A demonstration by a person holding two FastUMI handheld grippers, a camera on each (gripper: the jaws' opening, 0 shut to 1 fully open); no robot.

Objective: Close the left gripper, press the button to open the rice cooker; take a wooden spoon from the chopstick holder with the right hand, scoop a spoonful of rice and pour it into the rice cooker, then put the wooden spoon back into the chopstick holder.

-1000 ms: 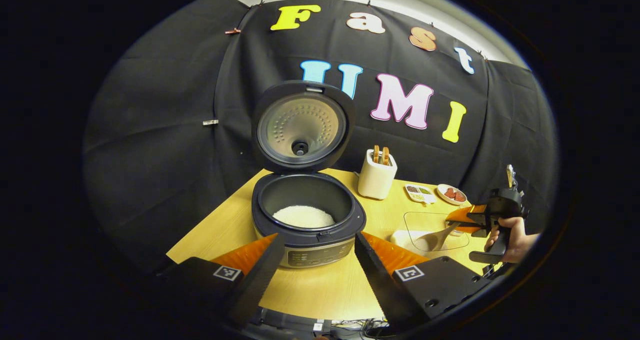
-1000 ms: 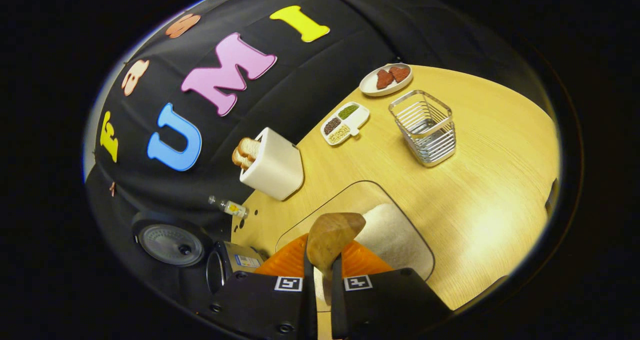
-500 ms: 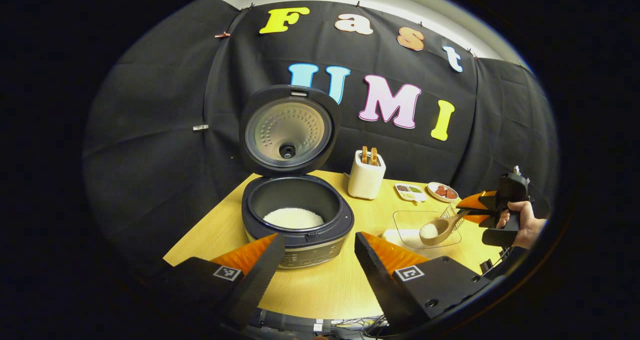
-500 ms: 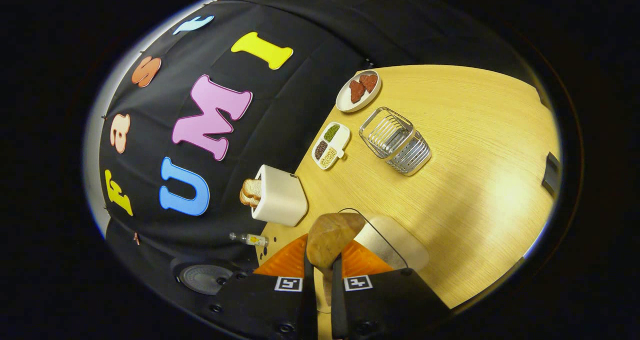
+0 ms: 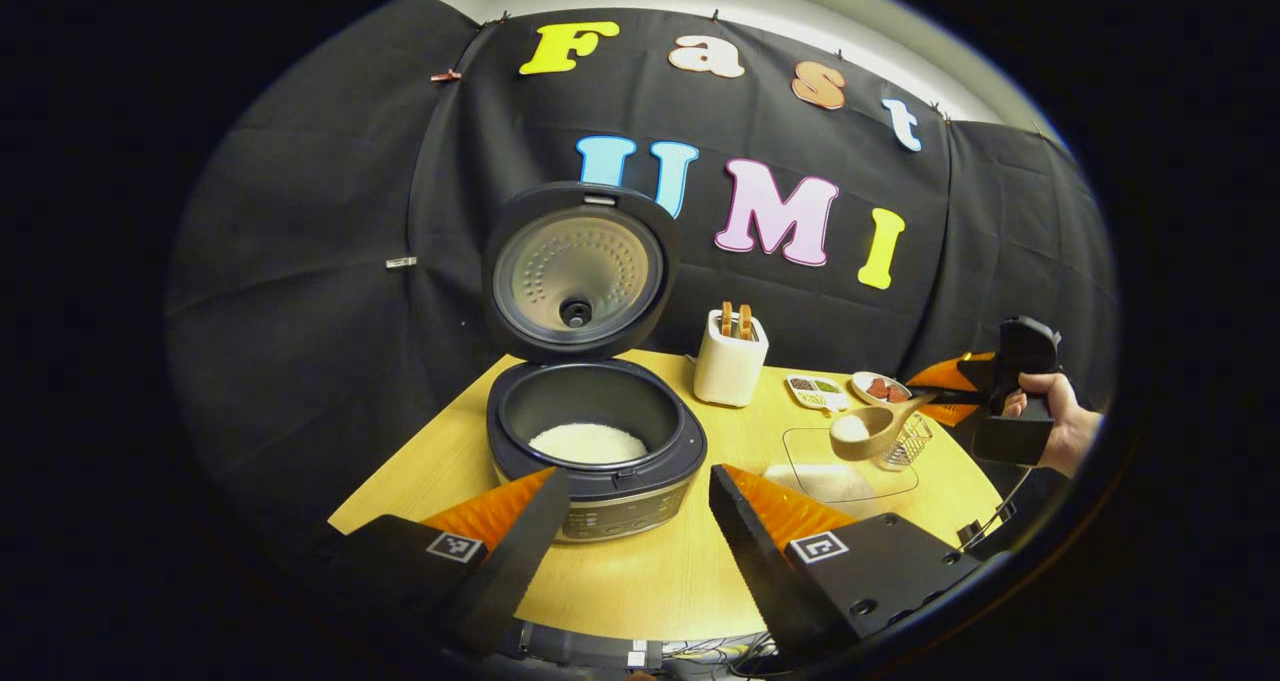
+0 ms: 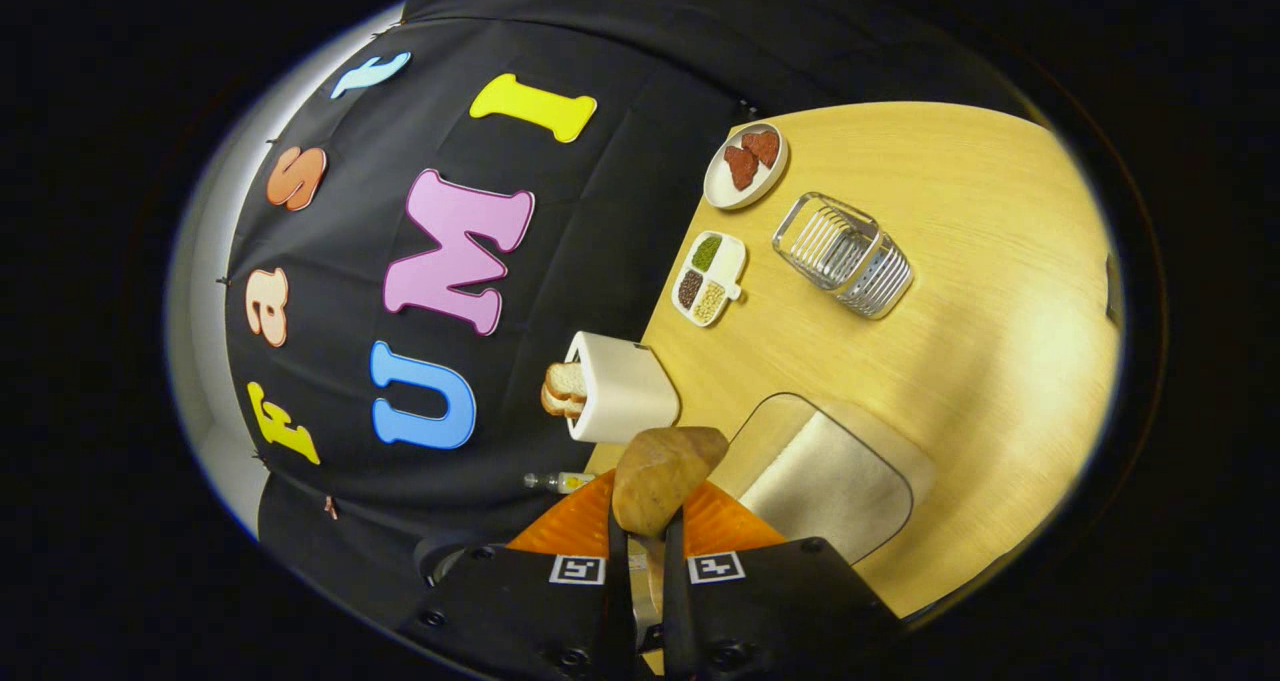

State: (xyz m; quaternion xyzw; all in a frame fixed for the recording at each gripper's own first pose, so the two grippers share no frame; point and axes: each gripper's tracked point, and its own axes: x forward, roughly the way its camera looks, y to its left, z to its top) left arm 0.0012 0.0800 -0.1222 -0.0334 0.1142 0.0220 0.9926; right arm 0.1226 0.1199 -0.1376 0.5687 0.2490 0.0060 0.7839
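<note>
The black rice cooker [image 5: 595,451] stands open, lid [image 5: 578,271] upright, white rice in its pot. My left gripper [image 5: 630,546] hangs open in front of it, holding nothing. At the right, a hand holds my right gripper [image 5: 940,396] shut on the handle of the wooden spoon [image 5: 868,431], whose bowl carries a heap of rice above the clear rice tray [image 5: 845,461]. In the right gripper view the gripper [image 6: 640,561] clamps the spoon [image 6: 662,471], with the rice tray [image 6: 830,476] just beyond. The wire chopstick holder [image 6: 845,254] stands empty farther off.
A white toaster [image 5: 730,366] with bread slices stands behind the cooker. A divided dish of beans [image 6: 708,278] and a small plate with red pieces [image 6: 745,164] lie by the black cloth wall. Bare wooden table [image 6: 980,291] extends past the holder.
The right gripper has lifted the spoon, now heaped with rice, out of the tray and up to the left. The left gripper has hardly moved.
</note>
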